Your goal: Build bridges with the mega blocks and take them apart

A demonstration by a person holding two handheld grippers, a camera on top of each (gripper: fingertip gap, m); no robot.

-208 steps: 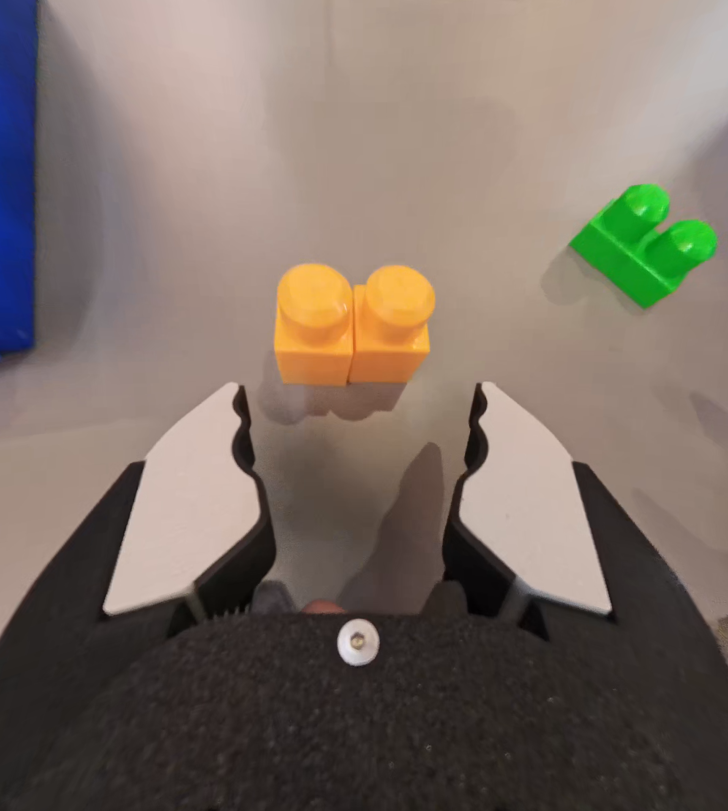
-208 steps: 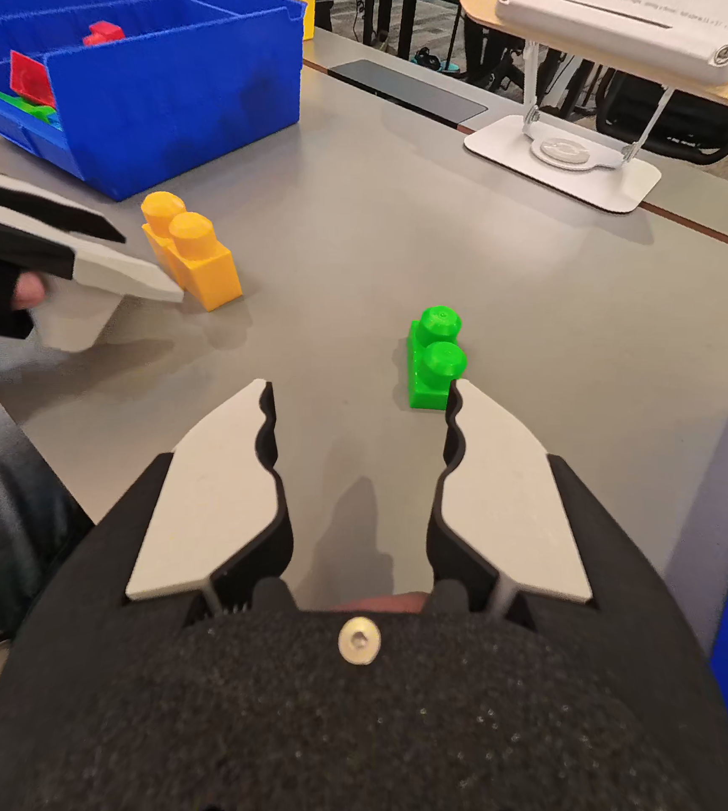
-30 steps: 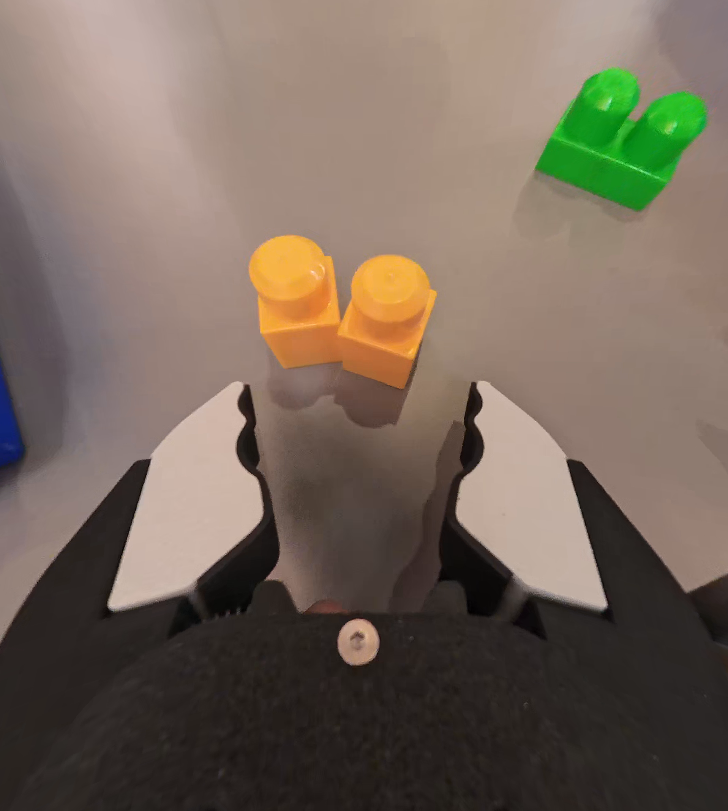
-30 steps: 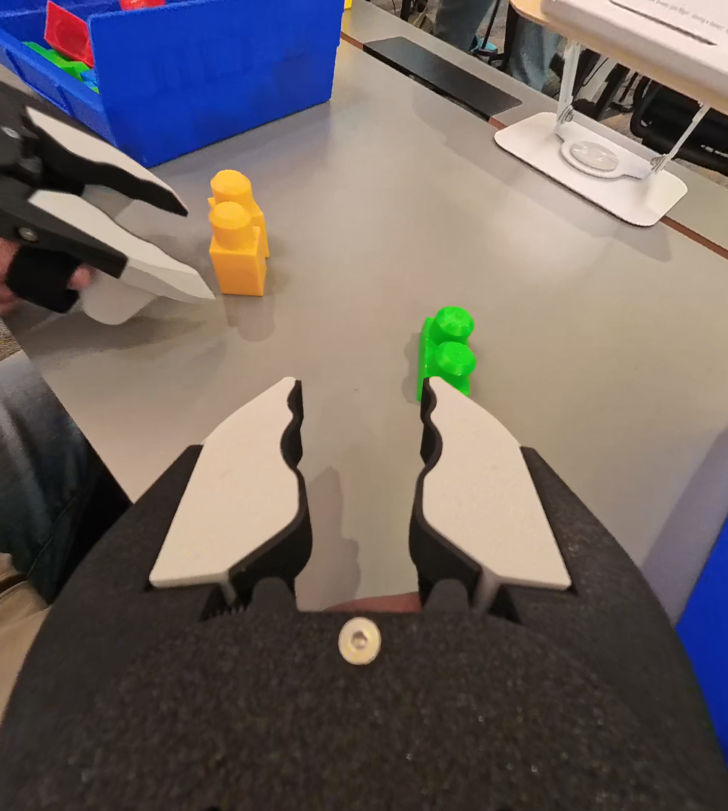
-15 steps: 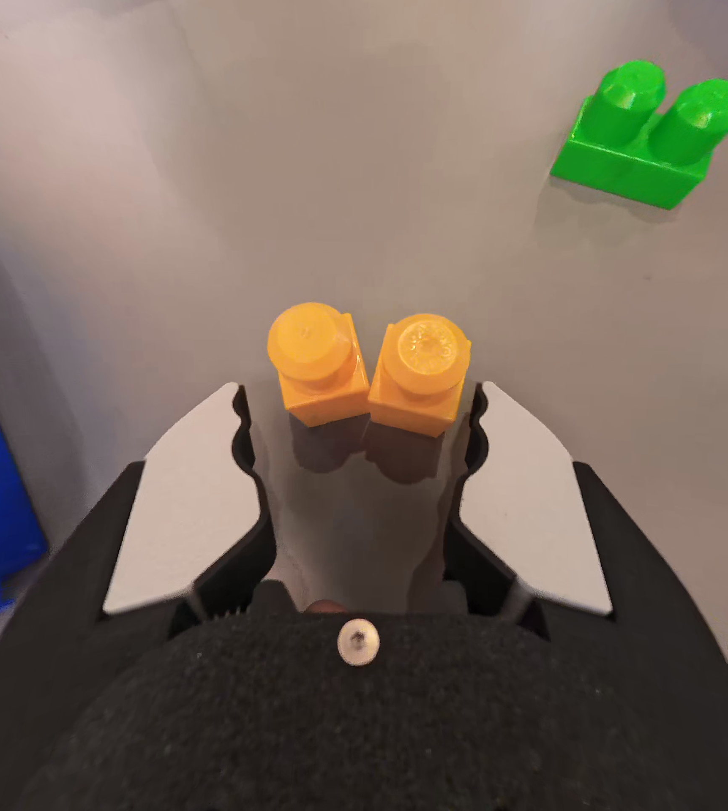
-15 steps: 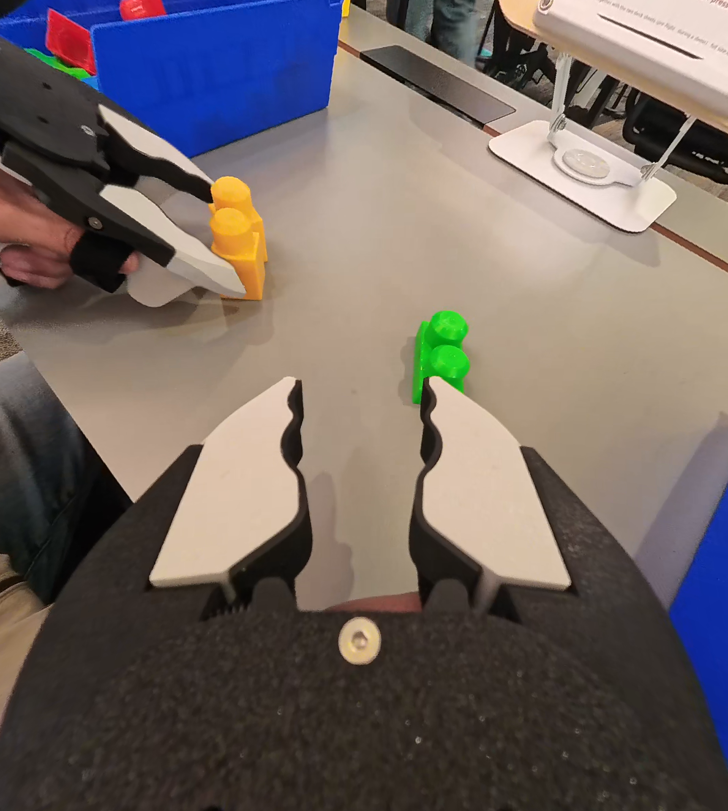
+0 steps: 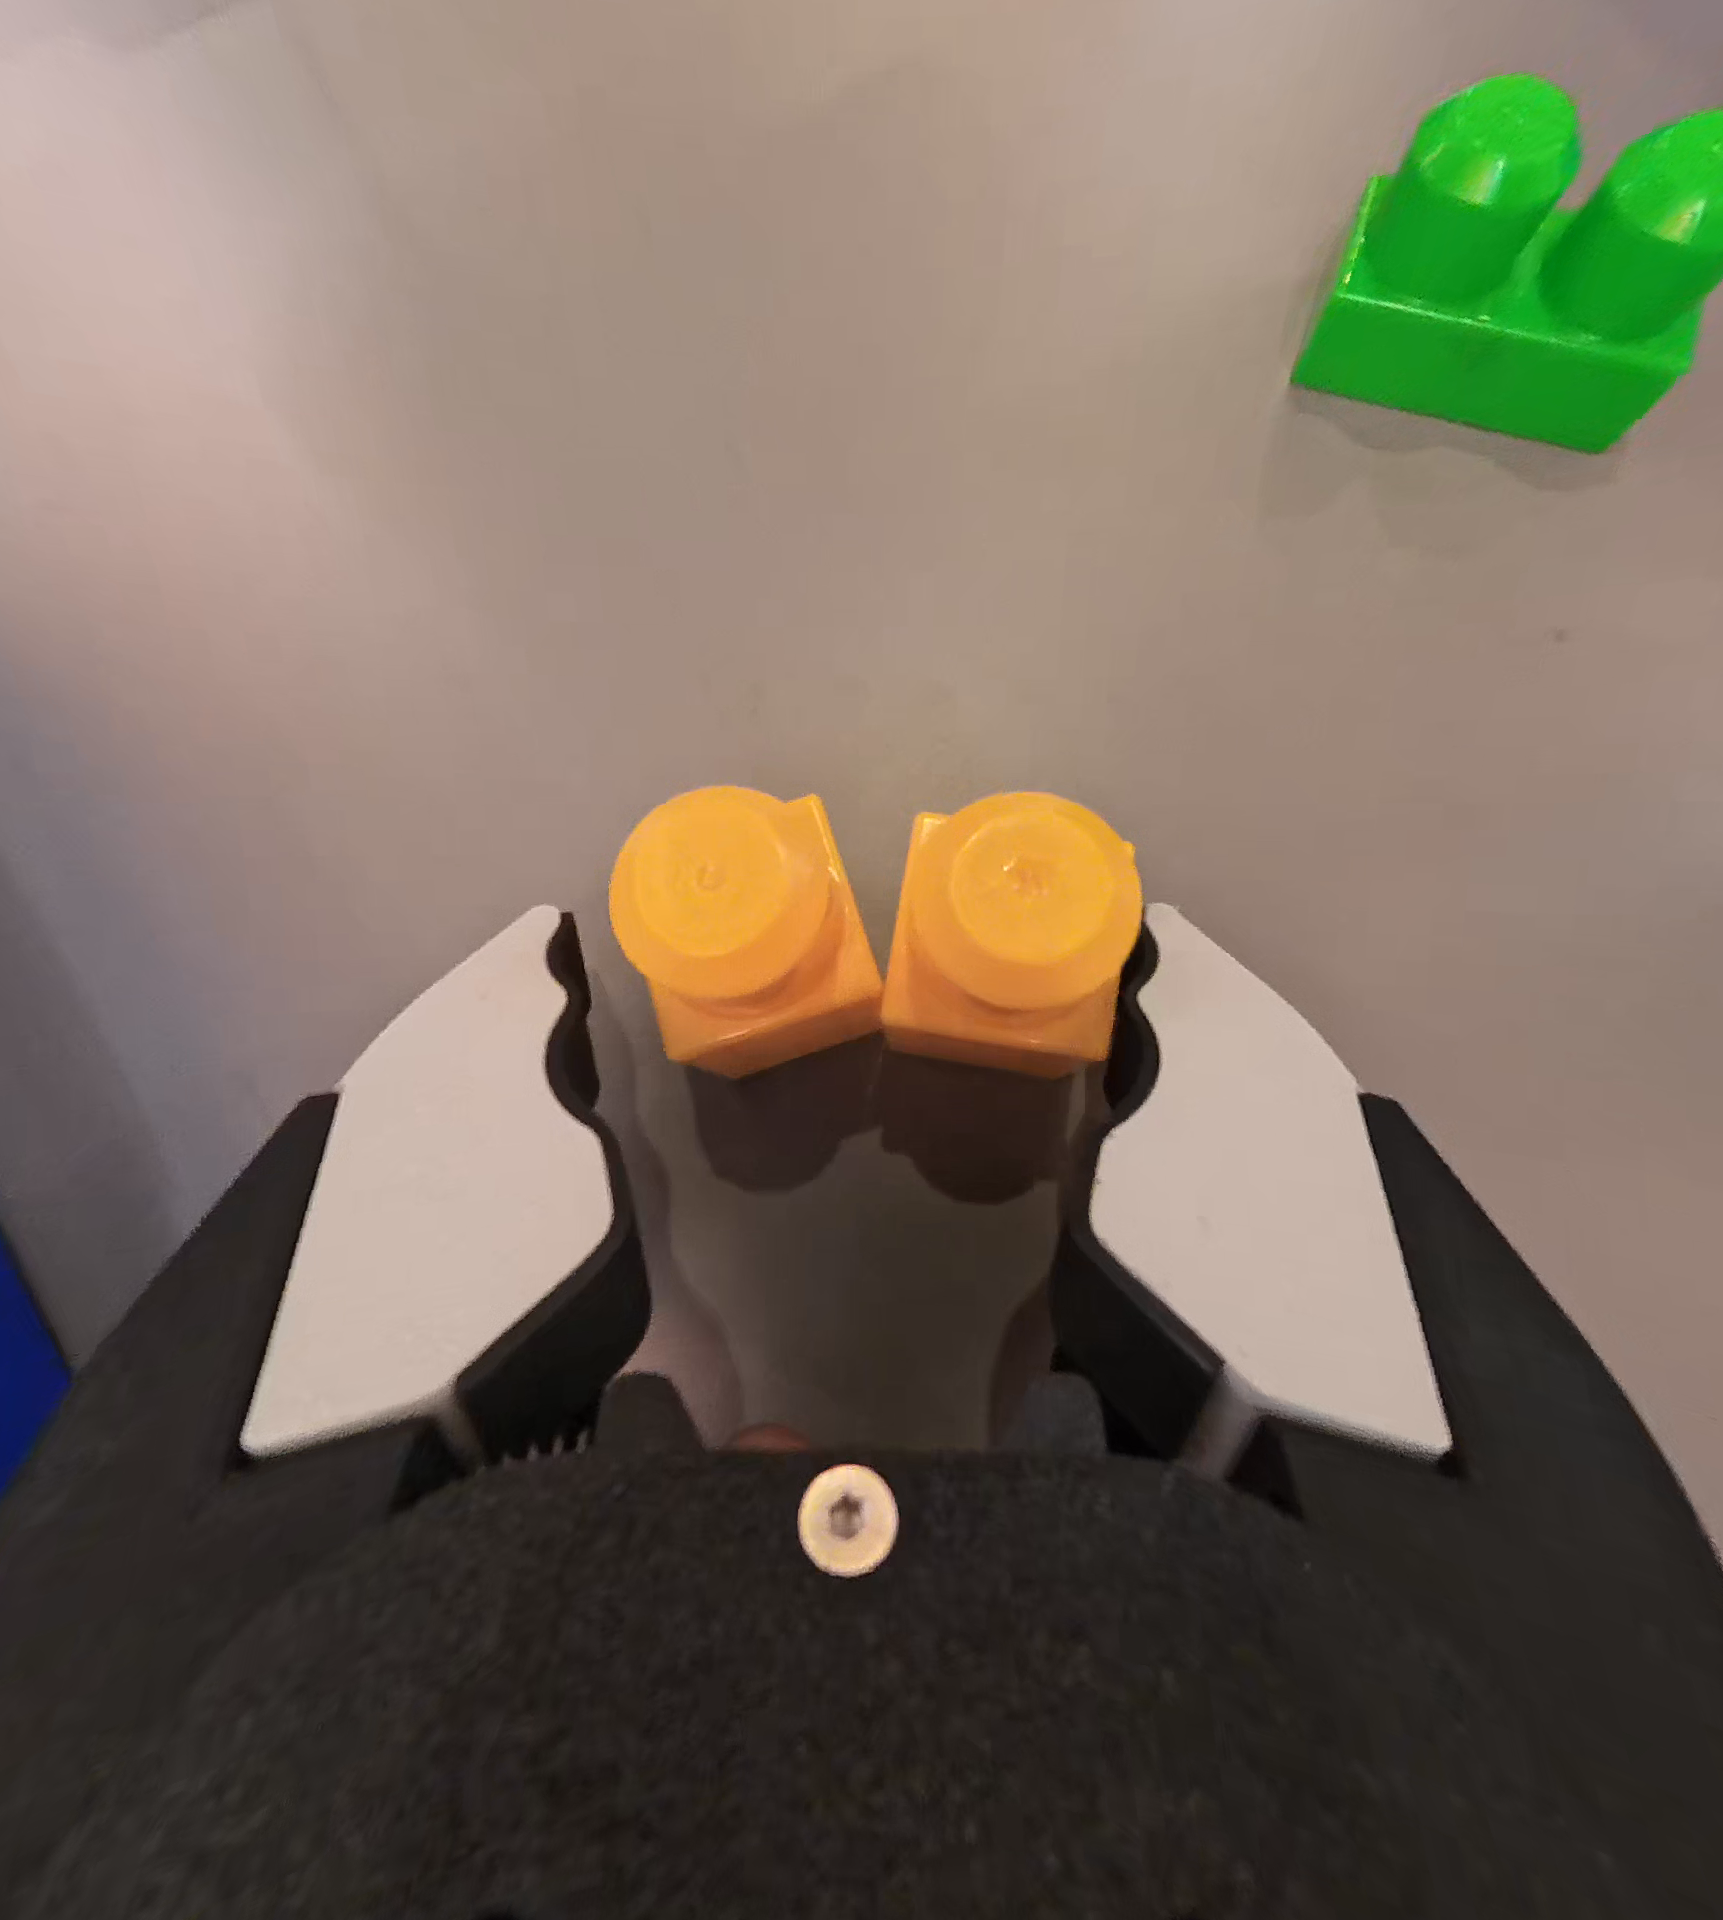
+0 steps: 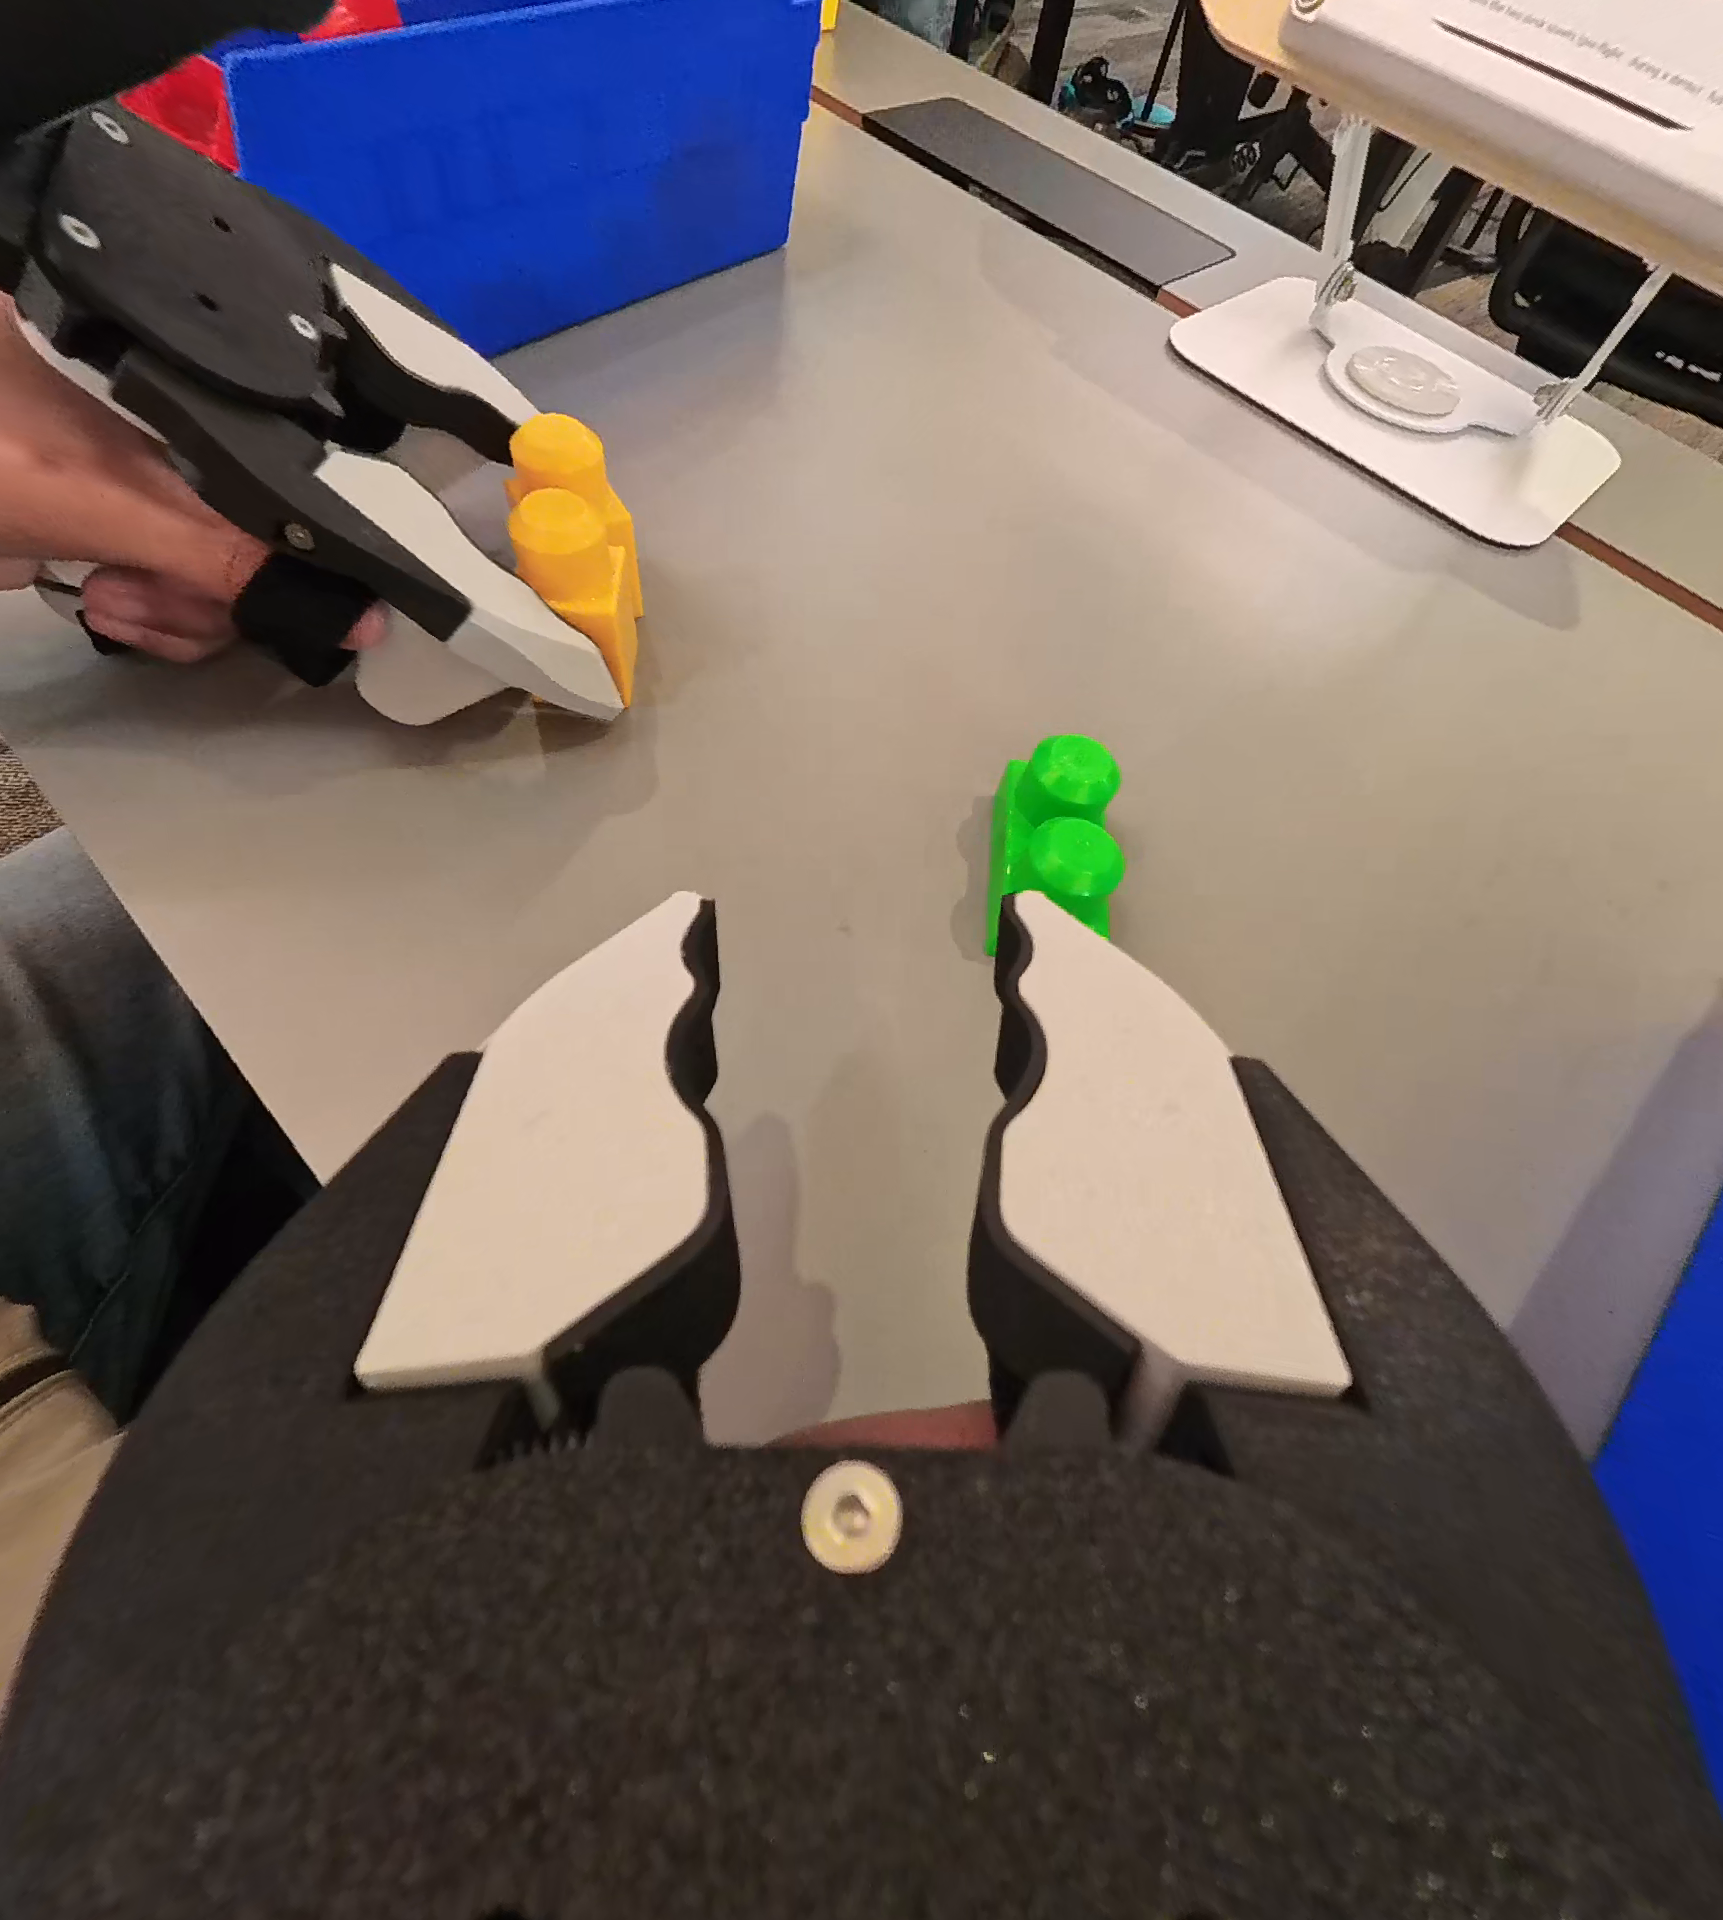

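A grey tabletop [image 8: 940, 520] carries two orange blocks [image 7: 878, 935] near its front-left edge, bracketed by the wide-spread left gripper [image 7: 862, 925]. The right gripper [image 8: 852, 914], spread and empty, nears a green block [image 8: 1054, 831]. Blue bin [image 8: 524, 156] behind.

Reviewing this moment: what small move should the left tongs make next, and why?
Probably close gently. The left tongs are open and straddle the two orange blocks, which stand side by side on the table with the fingertips at their outer faces. Closing should press them together. The green block lies apart, untouched.
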